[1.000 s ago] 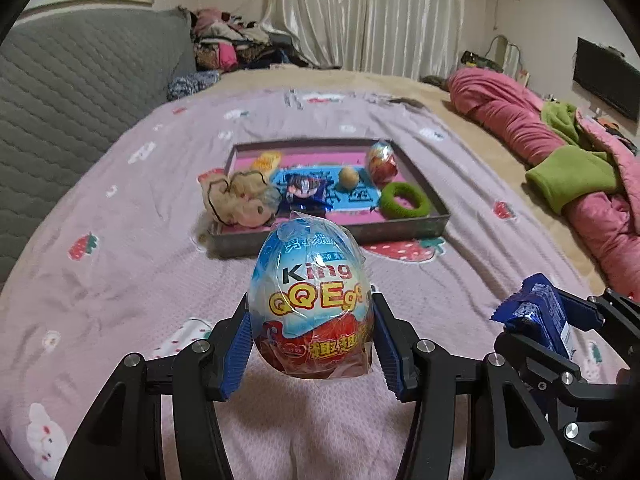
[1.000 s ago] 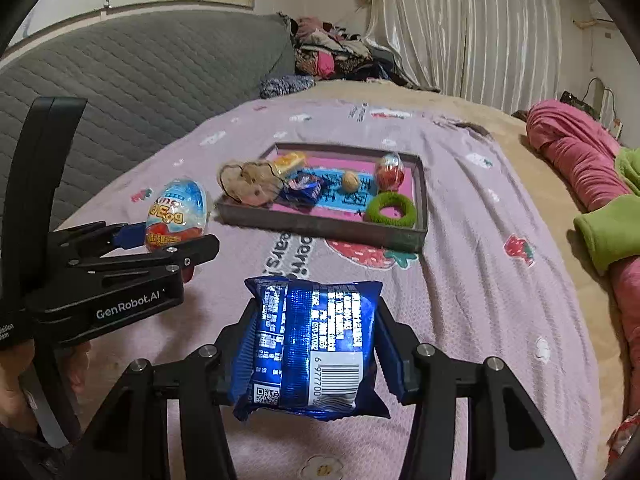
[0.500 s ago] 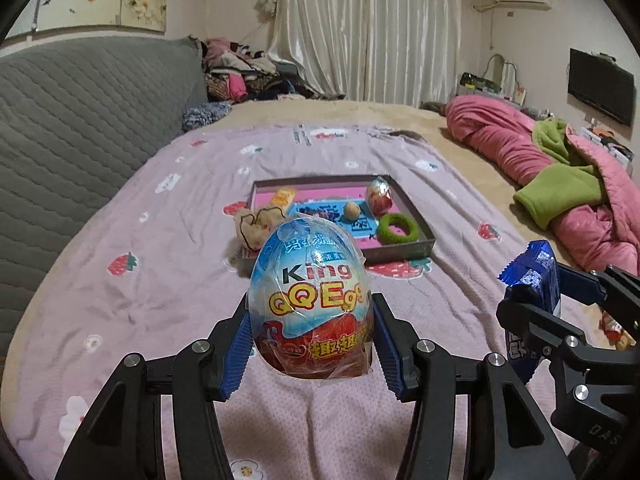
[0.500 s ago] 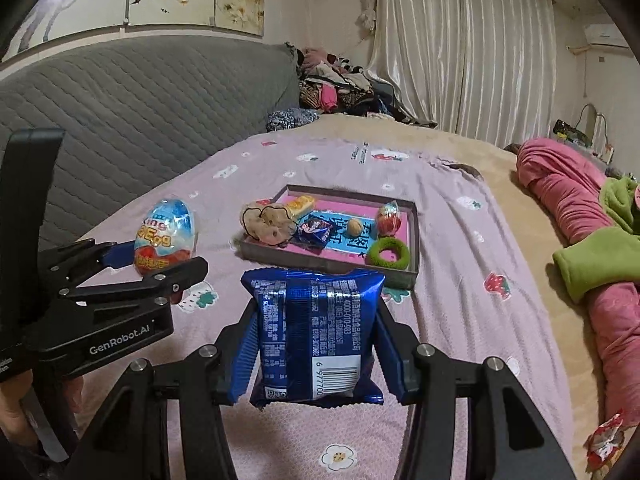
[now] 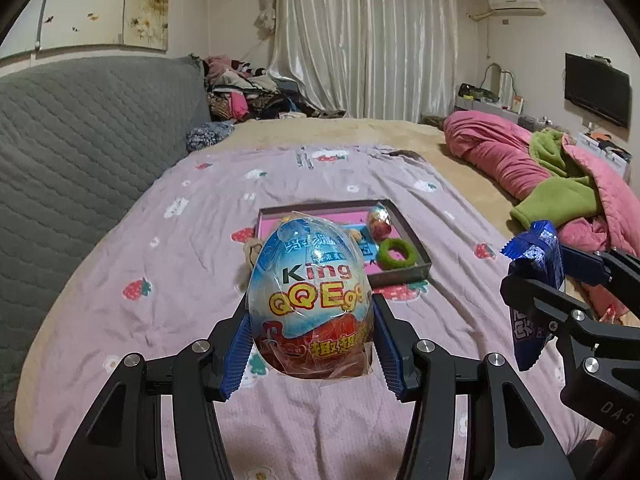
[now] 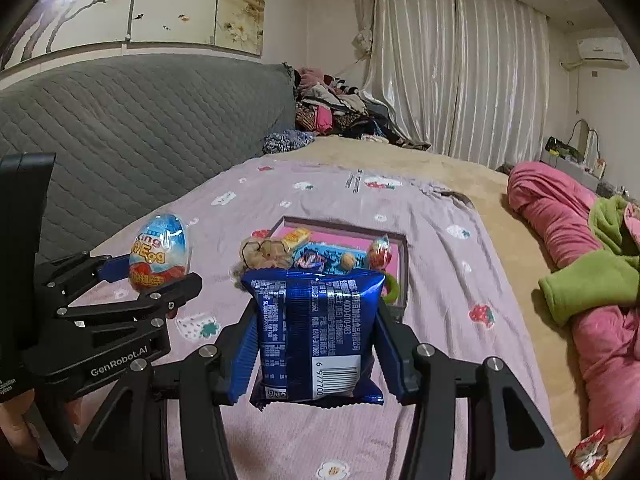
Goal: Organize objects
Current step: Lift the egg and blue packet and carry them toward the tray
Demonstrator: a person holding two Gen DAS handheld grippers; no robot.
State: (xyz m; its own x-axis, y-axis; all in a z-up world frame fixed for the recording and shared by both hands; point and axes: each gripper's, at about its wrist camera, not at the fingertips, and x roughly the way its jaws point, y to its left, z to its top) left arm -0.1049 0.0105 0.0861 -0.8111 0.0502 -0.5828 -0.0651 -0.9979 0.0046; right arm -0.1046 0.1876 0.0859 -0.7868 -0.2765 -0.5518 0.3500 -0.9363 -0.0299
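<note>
Bedspread lies bare around tray.

Both cameras sit just behind their own gripper fingers and look forward and slightly down over the bed. Both views share the tray in the centre of the frame. The left gripper appears at the right view's left edge.

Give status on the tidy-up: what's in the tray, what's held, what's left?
Done: tray already holds a green ring, a small egg, a ball and wrappers. In hand: left tool grips the egg, right tool grips the blue packet, both above the bed. Left: placing both.
</note>
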